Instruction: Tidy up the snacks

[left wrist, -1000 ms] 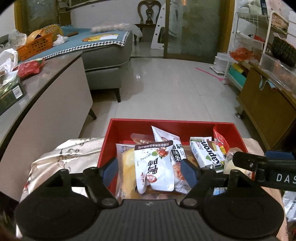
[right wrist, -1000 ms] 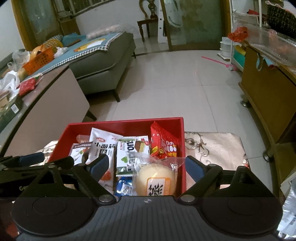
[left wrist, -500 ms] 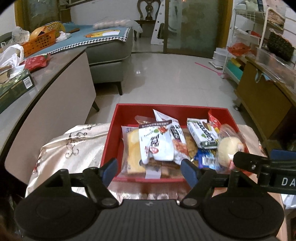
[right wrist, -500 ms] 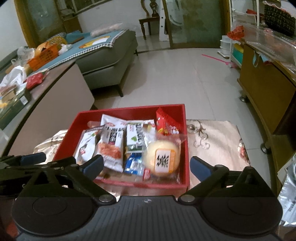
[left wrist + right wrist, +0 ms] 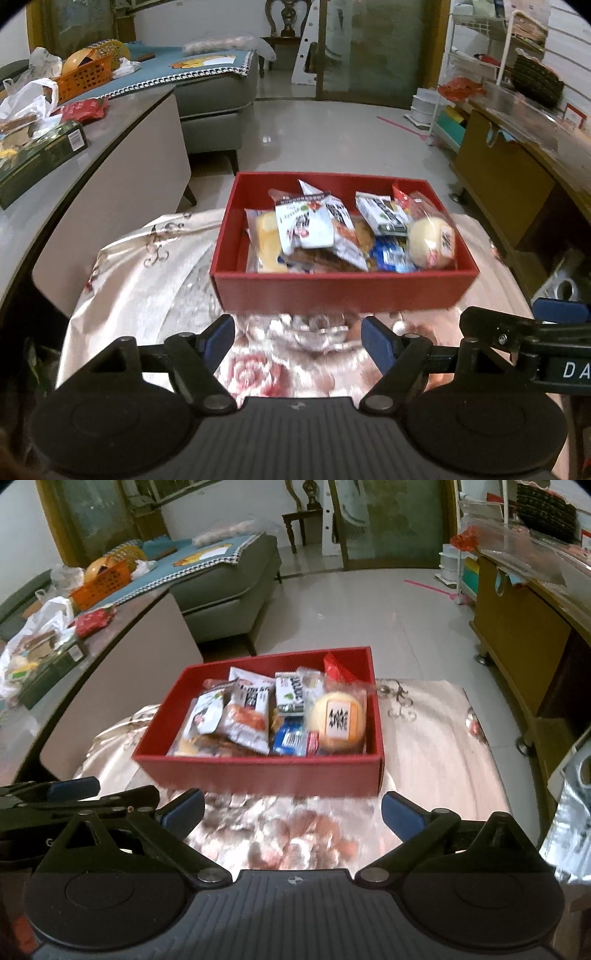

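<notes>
One red box (image 5: 343,291) of overlapping, partly hidden snack packets (image 5: 306,225); left gripper (image 5: 298,341) and right gripper (image 5: 292,810) both released, empty.

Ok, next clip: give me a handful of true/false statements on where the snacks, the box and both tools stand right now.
1. The red box holds several snack packets. True.
2. The round bun in clear wrap lies on the tablecloth outside the box. False: it sits inside the box, at its right end.
3. The left tool is shut on a snack packet. False: its fingers stand apart with nothing between them, short of the box.
4. The right tool is open and empty. True.
5. The box stands on a shiny floral tablecloth. True.
6. The blue biscuit packet lies on the grey sofa. False: it is in the box, beside the bun.
</notes>
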### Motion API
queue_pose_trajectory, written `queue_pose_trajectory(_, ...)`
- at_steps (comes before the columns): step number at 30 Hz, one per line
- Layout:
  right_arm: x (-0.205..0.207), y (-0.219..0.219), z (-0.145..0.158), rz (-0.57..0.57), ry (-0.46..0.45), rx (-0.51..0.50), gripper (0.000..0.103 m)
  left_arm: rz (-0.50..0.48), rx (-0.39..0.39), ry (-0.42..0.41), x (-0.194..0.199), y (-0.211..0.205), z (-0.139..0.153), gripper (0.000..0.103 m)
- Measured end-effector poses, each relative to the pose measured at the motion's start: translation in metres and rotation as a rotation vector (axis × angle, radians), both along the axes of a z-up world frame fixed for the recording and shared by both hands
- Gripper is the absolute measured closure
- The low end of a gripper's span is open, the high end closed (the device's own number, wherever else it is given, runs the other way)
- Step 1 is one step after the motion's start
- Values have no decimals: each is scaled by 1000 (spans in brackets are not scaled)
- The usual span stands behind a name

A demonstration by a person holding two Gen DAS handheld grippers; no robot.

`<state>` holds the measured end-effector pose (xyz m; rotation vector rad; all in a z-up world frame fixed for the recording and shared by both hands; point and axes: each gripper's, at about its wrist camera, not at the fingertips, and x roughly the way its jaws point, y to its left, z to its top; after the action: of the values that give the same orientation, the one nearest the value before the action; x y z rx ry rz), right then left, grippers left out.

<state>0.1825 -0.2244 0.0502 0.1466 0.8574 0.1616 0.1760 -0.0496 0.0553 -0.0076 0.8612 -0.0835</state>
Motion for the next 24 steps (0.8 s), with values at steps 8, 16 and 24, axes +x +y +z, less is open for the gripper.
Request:
queue_pose_trajectory(8,-40,2,-1,2,4,-7,0,1,-5,3,-38,3,1,32)
queue_pose_trajectory(16,-69,2,-5,4,17,-19,0,19,-8,-11,-69,7,4,24)
queue_pose_trajectory(24,-90,4,-2,17,2,-8,0,35,-7,-45,-93,10,11,17)
